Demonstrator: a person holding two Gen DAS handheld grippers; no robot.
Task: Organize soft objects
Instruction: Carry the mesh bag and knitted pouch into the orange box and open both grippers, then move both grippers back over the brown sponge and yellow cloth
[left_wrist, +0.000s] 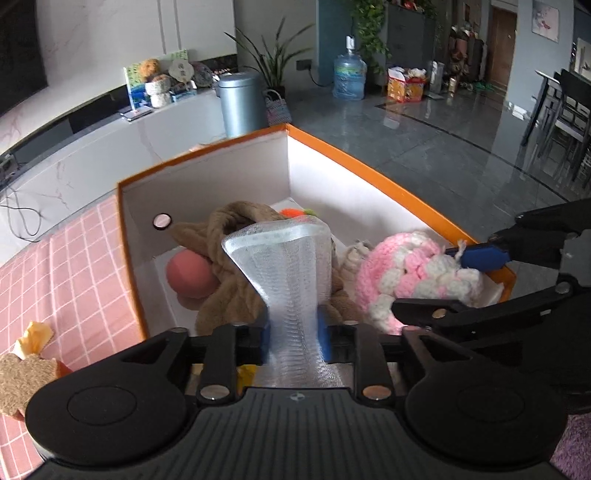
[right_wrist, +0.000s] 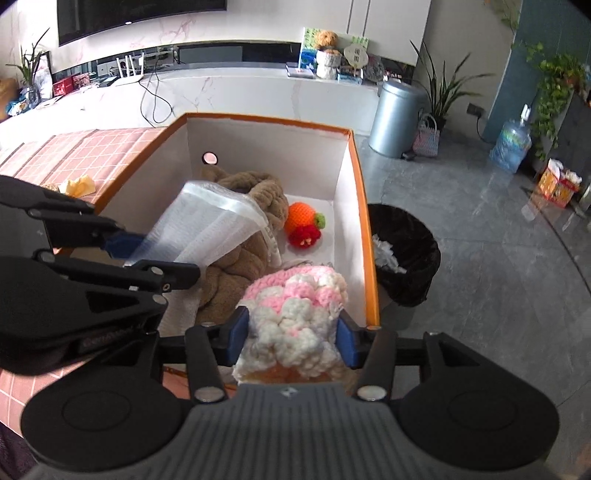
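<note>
My left tongs loosely straddle the mesh, right tongs open around the knit; either could snag and spill outside the box.

Trash can: grey metal cylinder, upright on the floor beside the white counter.
Water jug: blue, pump on top, standing by the far wall.
Woven basket: small, just beside the trash can.
Waste bin: black liner, white scraps inside, on the floor.
Potted plant: long green leaves, behind the trash can.
Television: dark screen on the marble wall.
Dining chairs: black, far right.
</note>
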